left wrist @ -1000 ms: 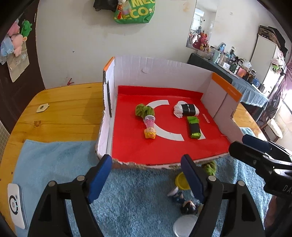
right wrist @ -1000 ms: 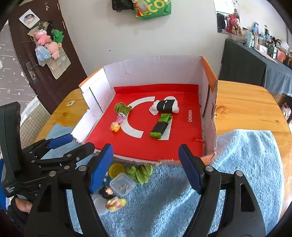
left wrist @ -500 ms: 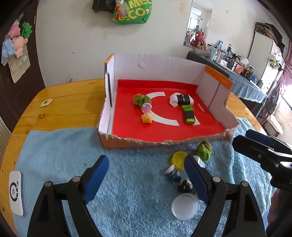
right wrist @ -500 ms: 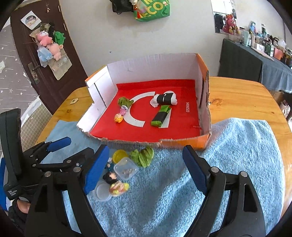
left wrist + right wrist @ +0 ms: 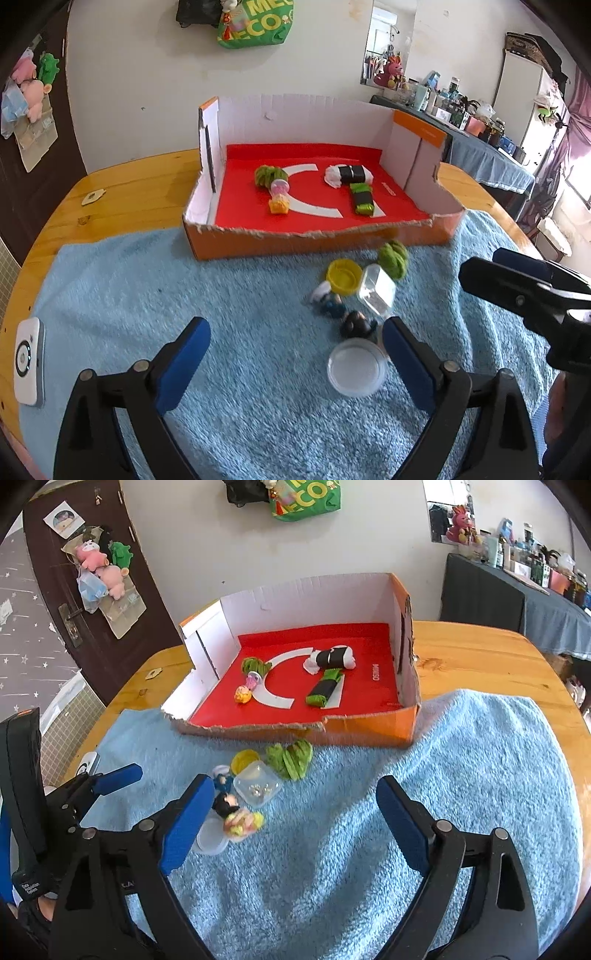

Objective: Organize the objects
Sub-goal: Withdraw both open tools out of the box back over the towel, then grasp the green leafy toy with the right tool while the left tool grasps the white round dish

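An orange cardboard box (image 5: 325, 242) (image 5: 369, 729) with a red floor holds a white-and-black roll (image 5: 347, 174), a green-and-black roll (image 5: 362, 199), a green bundle (image 5: 267, 175) and small pink and orange toys (image 5: 279, 195). In front of it on the blue towel lie a green bundle (image 5: 394, 258) (image 5: 291, 758), a yellow lid (image 5: 343, 275), a clear box (image 5: 376, 290) (image 5: 256, 788), small figures (image 5: 240, 818) and a white round lid (image 5: 356, 365). My left gripper (image 5: 295, 365) is open above the towel near the lid. My right gripper (image 5: 291, 823) is open, right of the figures.
A white device (image 5: 27, 362) lies on the towel's left edge. The towel (image 5: 461, 775) covers a round wooden table (image 5: 122, 184). A dark door with plush toys stands at the left; a cluttered counter stands at the right.
Both grippers have pulled back from the box toward the near side of the towel. The loose items in front of the box have come into full view. Both stay open.
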The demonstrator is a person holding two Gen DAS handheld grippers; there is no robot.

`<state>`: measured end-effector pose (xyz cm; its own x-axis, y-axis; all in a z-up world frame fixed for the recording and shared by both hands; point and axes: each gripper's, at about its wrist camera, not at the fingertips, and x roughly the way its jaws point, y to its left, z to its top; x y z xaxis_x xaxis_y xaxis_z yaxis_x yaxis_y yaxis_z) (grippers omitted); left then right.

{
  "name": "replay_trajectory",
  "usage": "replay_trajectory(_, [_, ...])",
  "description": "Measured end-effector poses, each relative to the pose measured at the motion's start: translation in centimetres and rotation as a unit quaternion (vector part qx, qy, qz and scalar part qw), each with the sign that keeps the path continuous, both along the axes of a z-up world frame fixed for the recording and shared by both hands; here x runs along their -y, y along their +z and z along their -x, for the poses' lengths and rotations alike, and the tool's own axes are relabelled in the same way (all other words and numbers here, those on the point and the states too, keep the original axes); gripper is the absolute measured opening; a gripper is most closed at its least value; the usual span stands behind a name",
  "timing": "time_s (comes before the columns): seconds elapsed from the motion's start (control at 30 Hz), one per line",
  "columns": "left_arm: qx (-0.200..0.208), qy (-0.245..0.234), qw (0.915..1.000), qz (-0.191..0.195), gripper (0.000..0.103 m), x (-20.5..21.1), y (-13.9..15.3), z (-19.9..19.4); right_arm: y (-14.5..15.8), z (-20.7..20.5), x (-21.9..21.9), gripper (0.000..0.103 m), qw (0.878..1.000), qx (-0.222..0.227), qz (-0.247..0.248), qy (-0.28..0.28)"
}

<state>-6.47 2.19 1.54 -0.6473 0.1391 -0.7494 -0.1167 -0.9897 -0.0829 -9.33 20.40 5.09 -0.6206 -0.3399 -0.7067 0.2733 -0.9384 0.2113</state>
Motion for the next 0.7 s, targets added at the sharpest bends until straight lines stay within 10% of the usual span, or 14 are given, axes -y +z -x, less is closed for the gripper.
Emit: replay_trajectory(0.7, [0.016,-0.025,0.9995,-0.015,0.096,-1.0,-1.8,-1.6,-1.8,1.0,0.4,0.090,1.000,0.019,0.003,0.001])
